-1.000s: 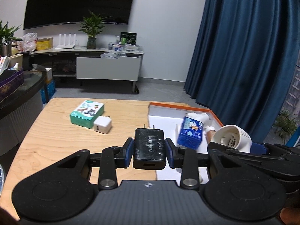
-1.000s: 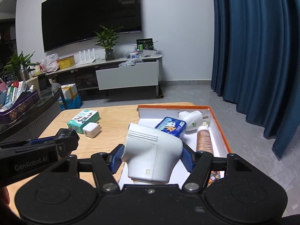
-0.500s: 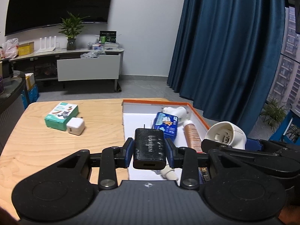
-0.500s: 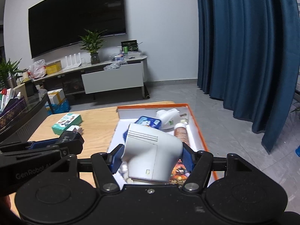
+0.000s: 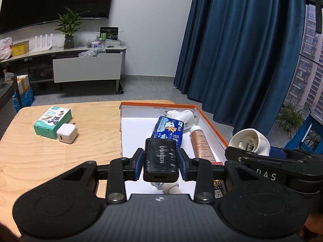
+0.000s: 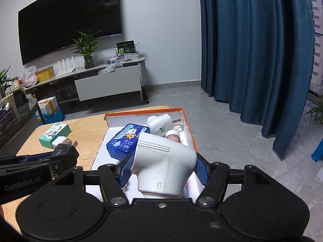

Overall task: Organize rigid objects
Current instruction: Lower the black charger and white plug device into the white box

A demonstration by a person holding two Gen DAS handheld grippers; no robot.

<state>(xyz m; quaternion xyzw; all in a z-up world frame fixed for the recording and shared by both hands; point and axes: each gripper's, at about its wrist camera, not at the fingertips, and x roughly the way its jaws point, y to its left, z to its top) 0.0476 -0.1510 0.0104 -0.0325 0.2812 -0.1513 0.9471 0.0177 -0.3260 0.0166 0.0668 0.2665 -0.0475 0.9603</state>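
Observation:
My left gripper point(image 5: 161, 163) is shut on a black UGREEN charger point(image 5: 161, 159) and holds it over the near part of the orange-rimmed white box point(image 5: 210, 125). My right gripper point(image 6: 163, 169) is shut on a white plastic device point(image 6: 163, 165) above the same box point(image 6: 188, 129). In the box lie a blue tin point(image 5: 169, 131), a white plug point(image 5: 180, 116) and a brown tube point(image 5: 200, 143). The white device also shows at the right of the left wrist view point(image 5: 250, 143), and the black charger at the left of the right wrist view point(image 6: 64, 151).
A green carton point(image 5: 52, 122) and a small white charger cube point(image 5: 67, 135) lie on the wooden table point(image 5: 60, 157) left of the box. Blue curtains hang at the right. A TV cabinet stands across the room.
Both grippers have moved right, over the box, each still holding its object. The green carton and white cube have slid to the left in both views.

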